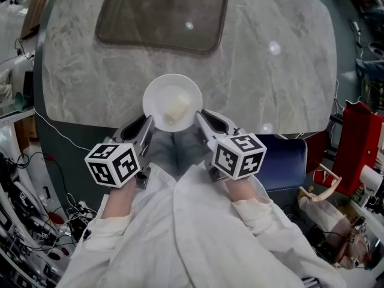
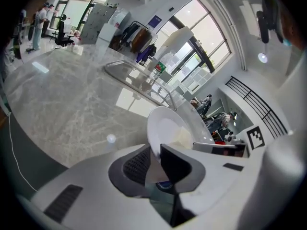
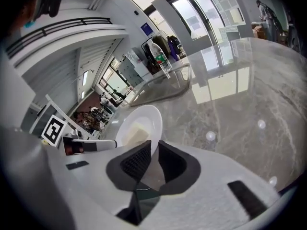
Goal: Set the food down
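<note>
Over the near edge of the grey marble table (image 1: 270,89), one round white plate (image 1: 157,95) is being held. Two units, the left hand-held gripper (image 1: 146,128) and the right hand-held gripper (image 1: 203,122), are clamping opposite rims. Only the gripper views are showing the jaws closed on the rim. One pale food piece (image 1: 177,108) is lying on the plate, between them.

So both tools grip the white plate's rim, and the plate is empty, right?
Not quite. The left tool and right tool do grip the plate, but it is not empty: the head view shows pale food on it.
</note>
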Demonstrator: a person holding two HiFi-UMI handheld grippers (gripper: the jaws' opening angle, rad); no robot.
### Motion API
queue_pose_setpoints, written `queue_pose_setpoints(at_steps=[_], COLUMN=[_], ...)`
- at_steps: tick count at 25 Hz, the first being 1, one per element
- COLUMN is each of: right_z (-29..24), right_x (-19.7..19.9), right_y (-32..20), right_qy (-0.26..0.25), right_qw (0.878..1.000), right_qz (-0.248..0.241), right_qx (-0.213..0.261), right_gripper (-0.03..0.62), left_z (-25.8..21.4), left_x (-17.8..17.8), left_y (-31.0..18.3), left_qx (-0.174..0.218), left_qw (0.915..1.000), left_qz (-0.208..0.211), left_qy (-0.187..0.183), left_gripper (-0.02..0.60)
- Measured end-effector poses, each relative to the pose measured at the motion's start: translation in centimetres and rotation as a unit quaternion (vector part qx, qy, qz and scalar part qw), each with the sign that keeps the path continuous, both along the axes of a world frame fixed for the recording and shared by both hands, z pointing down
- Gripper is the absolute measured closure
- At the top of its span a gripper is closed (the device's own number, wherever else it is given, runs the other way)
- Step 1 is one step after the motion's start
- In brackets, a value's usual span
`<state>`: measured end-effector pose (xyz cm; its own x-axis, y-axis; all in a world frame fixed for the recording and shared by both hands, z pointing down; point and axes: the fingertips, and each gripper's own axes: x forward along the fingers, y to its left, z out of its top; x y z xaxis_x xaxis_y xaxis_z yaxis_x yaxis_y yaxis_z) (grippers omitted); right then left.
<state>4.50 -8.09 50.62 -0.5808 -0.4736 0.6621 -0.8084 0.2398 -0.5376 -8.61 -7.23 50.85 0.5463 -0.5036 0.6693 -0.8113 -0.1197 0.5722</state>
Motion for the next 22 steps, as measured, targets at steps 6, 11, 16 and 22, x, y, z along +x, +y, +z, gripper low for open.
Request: queue_pose_setpoints(at_steps=[6, 11, 16, 22], right_z=[-2.6, -3.6, -3.7, -3.4], right_x=[0.5, 0.8, 1.6, 1.7], right_y=[-1.7, -3.0, -3.7, -4.7], right_qy=[-0.014, -0.025, -0.026, -0.028], right_qw=[1.000, 0.999, 0.999, 0.999], right_qz=[-0.016, -0.018, -0.007, 0.011], right_qx=[0.019, 0.030, 0.032, 0.027], right_gripper=[0.556, 0.556, 0.557, 0.556], left_z=[-2.4, -3.9, -4.1, -3.7], left_x=[0.5, 0.9, 1.7, 1.7], left_y=[-1.5, -2.8, -3.3, -4.7], left_qx=[0.022, 0.039, 0.040, 0.031], left_qw=[0.9997, 0.9991, 0.9991, 0.9992], left_qz=[-0.007, -0.003, 0.003, 0.019], left_qy=[-0.007, -0.019, -0.018, -0.015], left_gripper=[0.511, 0.511, 0.511, 0.511])
